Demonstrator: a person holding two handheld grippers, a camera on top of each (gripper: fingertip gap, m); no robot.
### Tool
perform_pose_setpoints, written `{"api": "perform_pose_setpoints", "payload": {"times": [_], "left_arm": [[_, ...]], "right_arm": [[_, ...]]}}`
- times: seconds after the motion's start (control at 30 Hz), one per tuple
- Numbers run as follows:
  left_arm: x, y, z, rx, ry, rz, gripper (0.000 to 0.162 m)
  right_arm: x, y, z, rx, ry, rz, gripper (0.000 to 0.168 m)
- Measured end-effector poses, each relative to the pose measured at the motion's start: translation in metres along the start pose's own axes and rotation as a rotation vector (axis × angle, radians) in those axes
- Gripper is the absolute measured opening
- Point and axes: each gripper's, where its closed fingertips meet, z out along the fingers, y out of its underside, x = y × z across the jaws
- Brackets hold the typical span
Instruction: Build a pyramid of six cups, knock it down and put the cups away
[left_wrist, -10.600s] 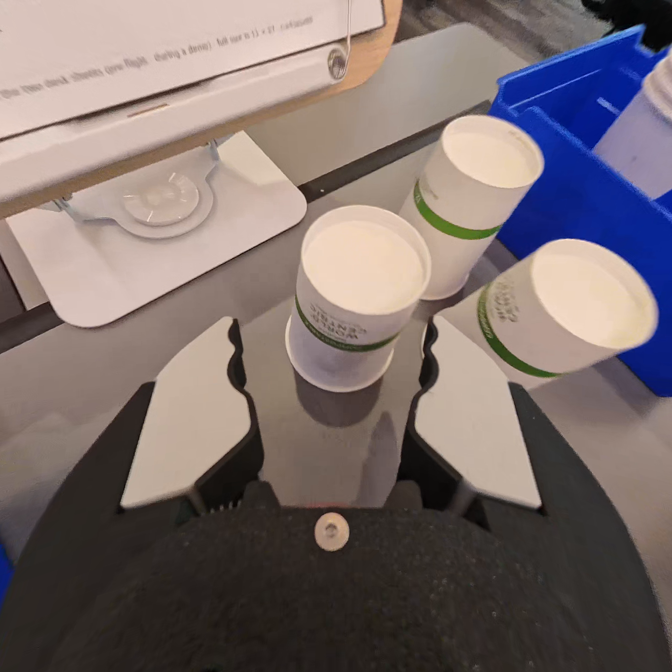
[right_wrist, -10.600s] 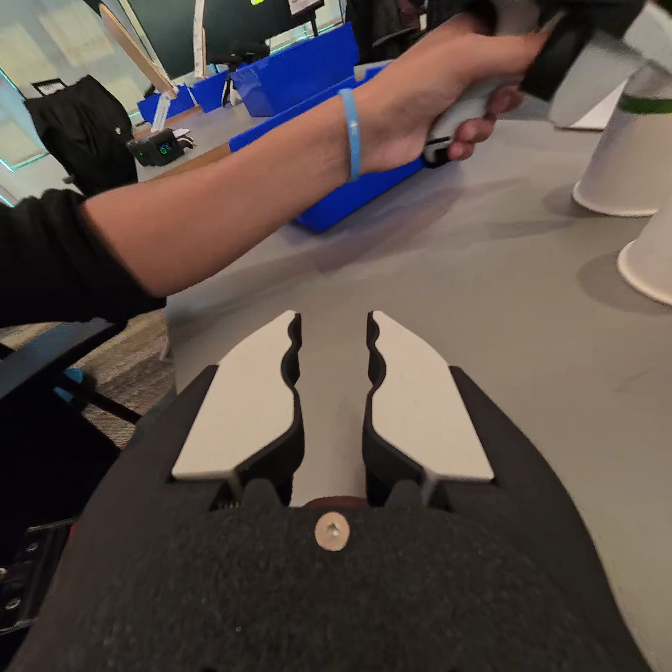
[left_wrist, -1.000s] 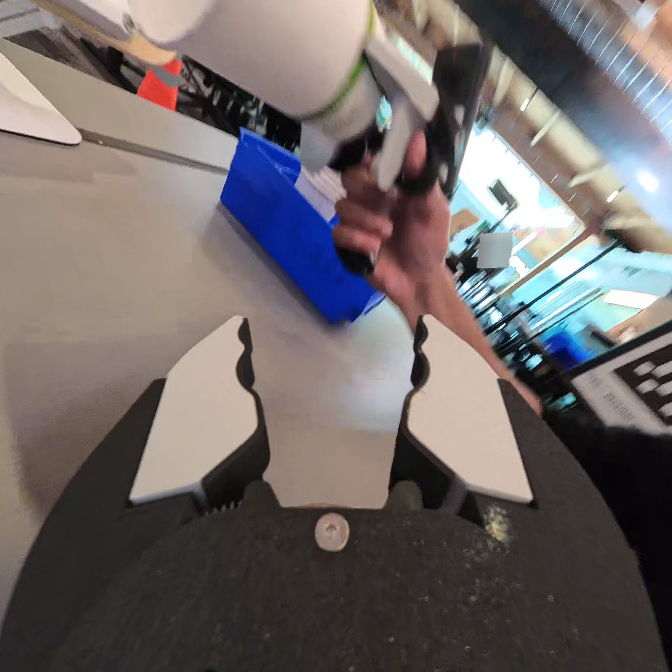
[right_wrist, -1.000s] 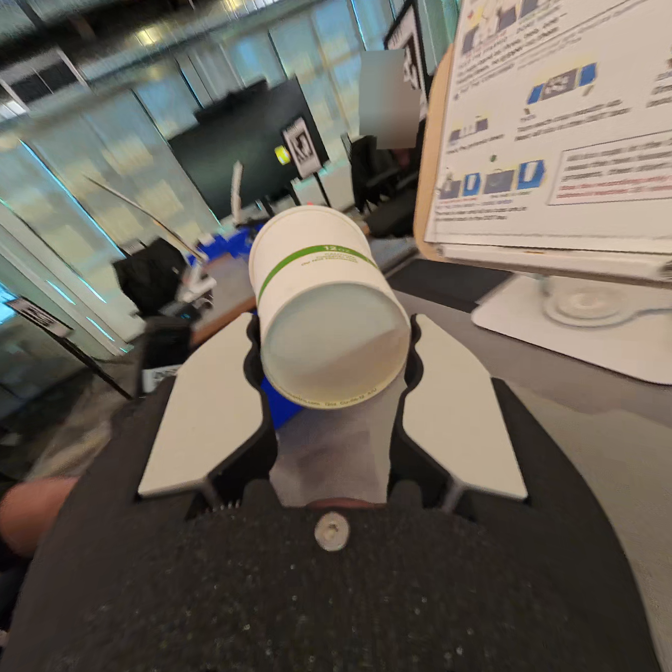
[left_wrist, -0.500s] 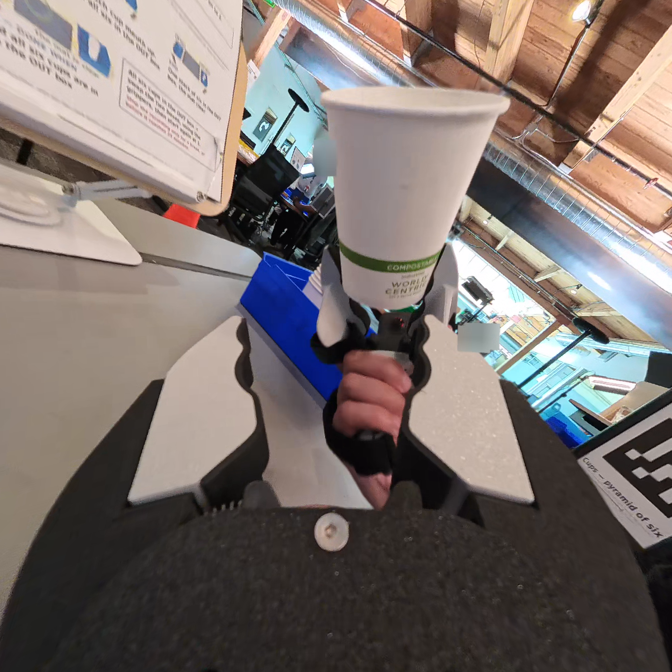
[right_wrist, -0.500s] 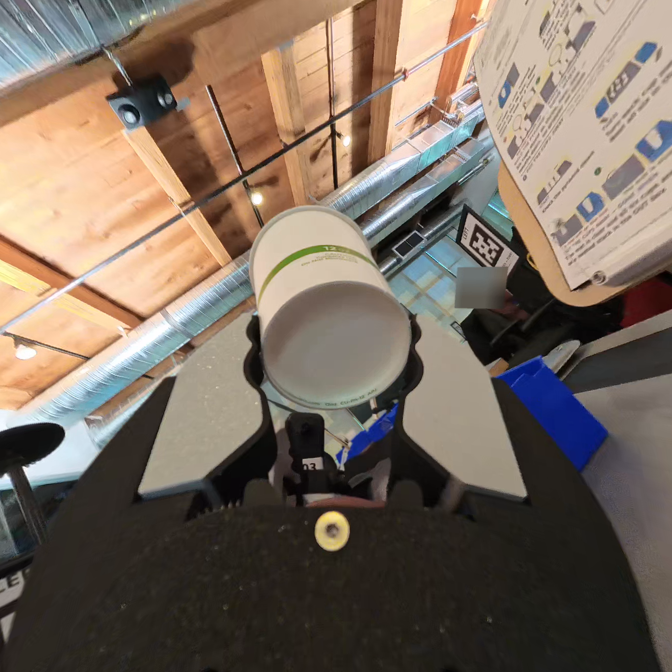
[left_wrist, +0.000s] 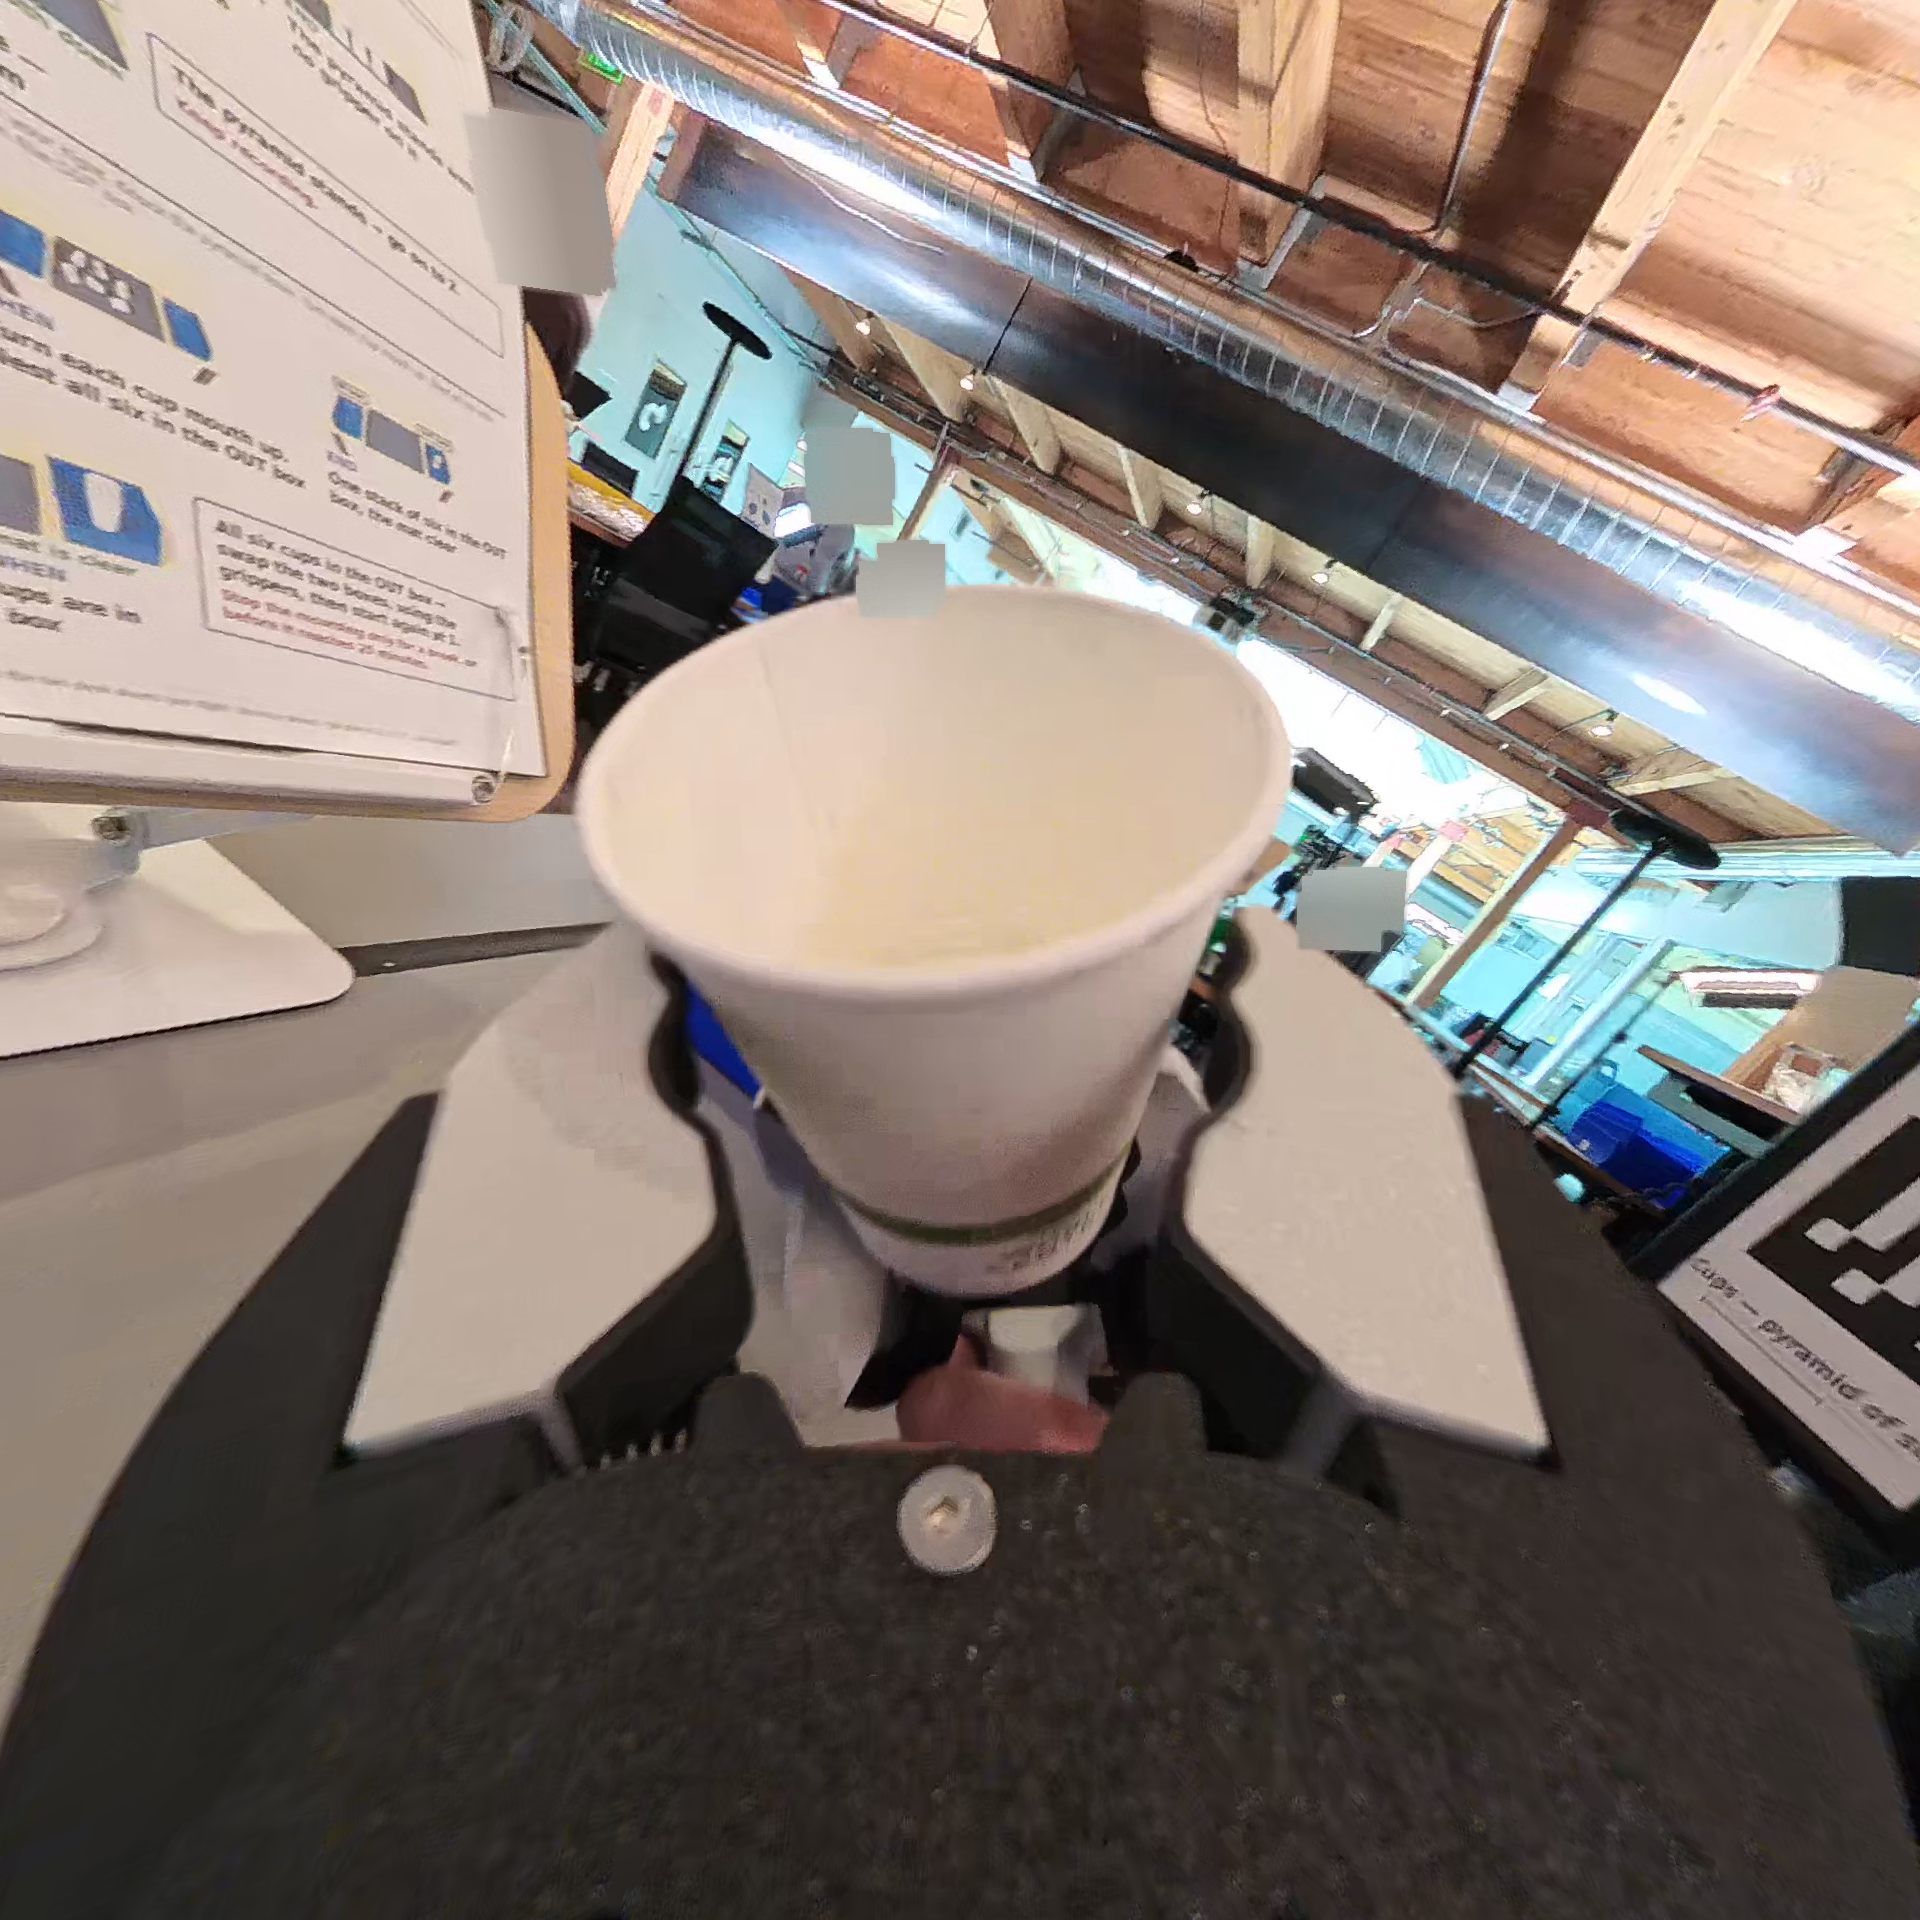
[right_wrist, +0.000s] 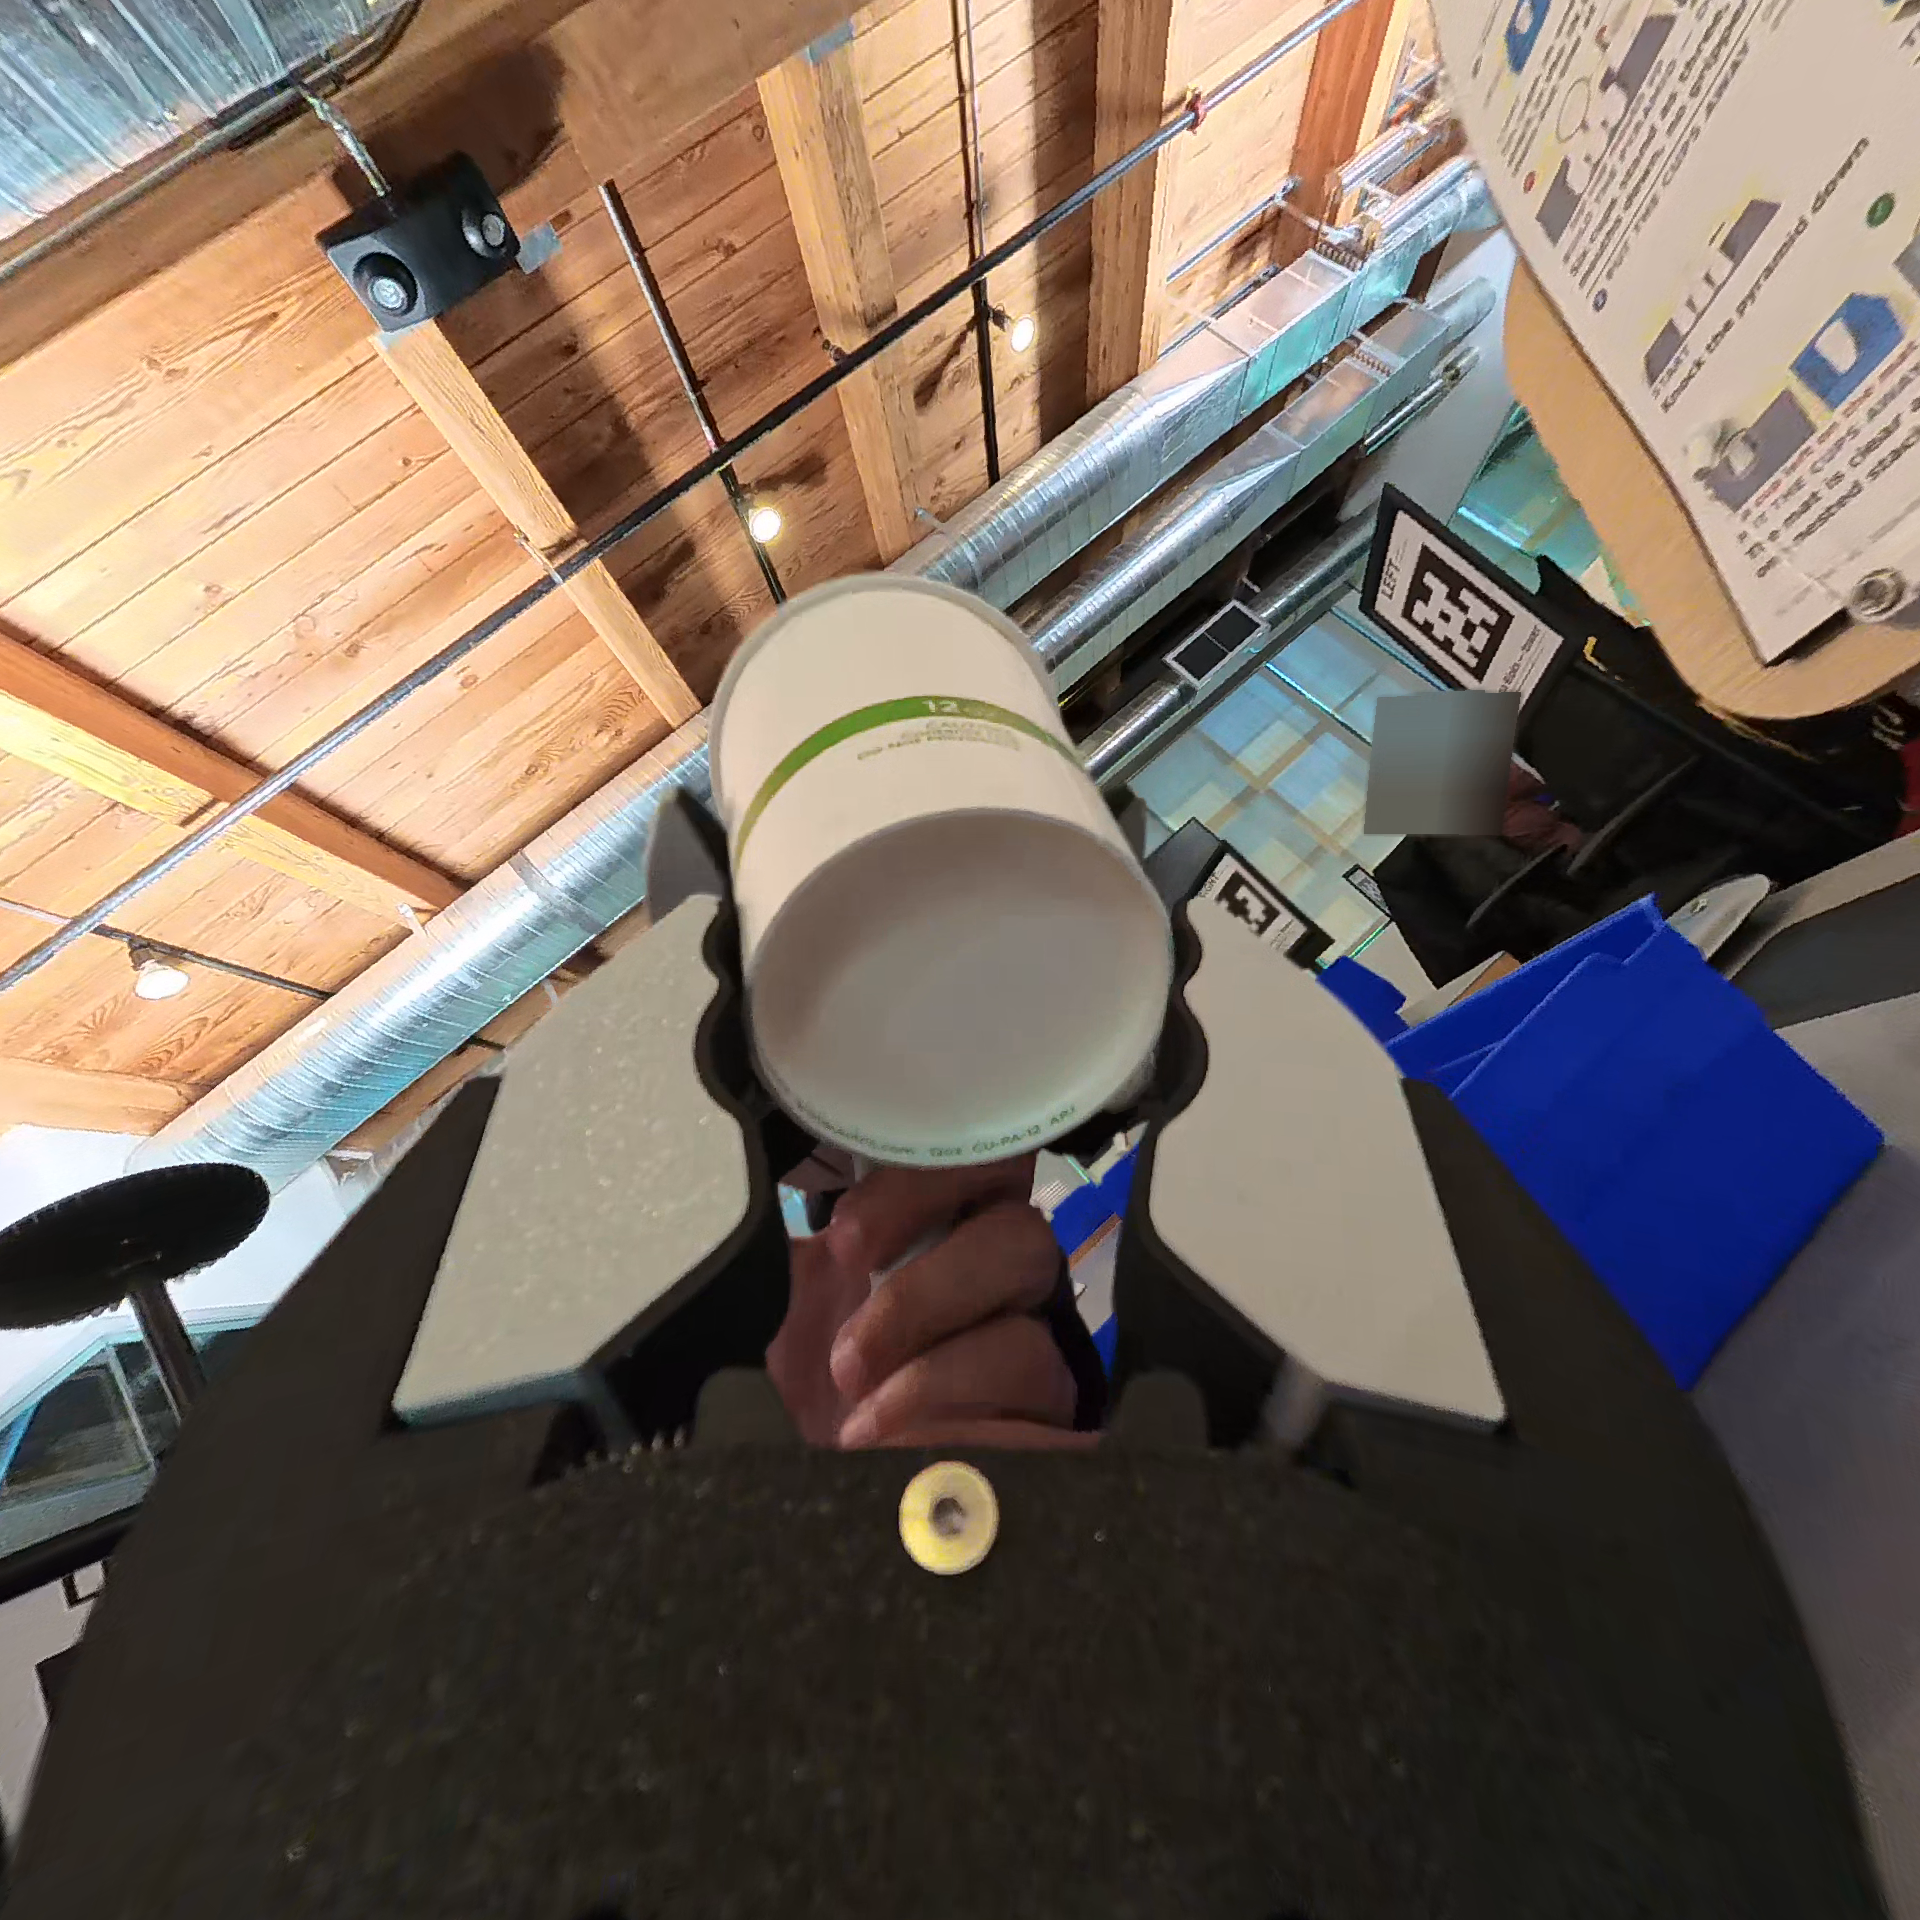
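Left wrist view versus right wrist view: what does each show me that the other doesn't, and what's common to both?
Only the left wrist view shows the paper cup's open mouth and inside, mouth tilted up toward the camera, between the left gripper's open jaws, plus the white stand base on the grey table.

Only the right wrist view shows the cup's closed bottom, the right gripper shut on its base end, and most of the blue bin.

Both show the same cup, the instruction sheet and the wooden ceiling.
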Motion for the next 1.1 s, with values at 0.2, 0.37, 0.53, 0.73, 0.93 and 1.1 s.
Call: {"api": "perform_pose_setpoints", "payload": {"times": [0.2, 0.37, 0.53, 0.73, 0.93, 1.1], "left_arm": [[0.001, 0.003, 0.005, -0.052, 0.052, -0.011, 0.087], [0.005, 0.013, 0.005, -0.161, 0.103, 0.016, 0.087], [0.010, 0.034, 0.004, -0.291, 0.102, 0.157, 0.087], [0.011, 0.051, 0.008, -0.357, 0.082, 0.241, 0.087], [0.015, 0.069, 0.013, -0.423, 0.085, 0.291, 0.088], [0.018, 0.085, 0.016, -0.477, 0.086, 0.346, 0.088]], "right_arm": [[0.001, 0.020, -0.013, -0.241, 0.042, -0.020, 0.077], [-0.008, -0.016, -0.055, -0.468, 0.141, -0.193, 0.079], [-0.043, -0.099, -0.044, -0.653, 0.183, -0.662, 0.076], [-0.062, -0.102, -0.017, -1.216, 0.052, -0.921, 0.066], [-0.056, -0.040, -0.035, -1.753, -0.070, -0.860, 0.057], [-0.046, -0.008, -0.041, -1.954, -0.072, -0.797, 0.029]]}}
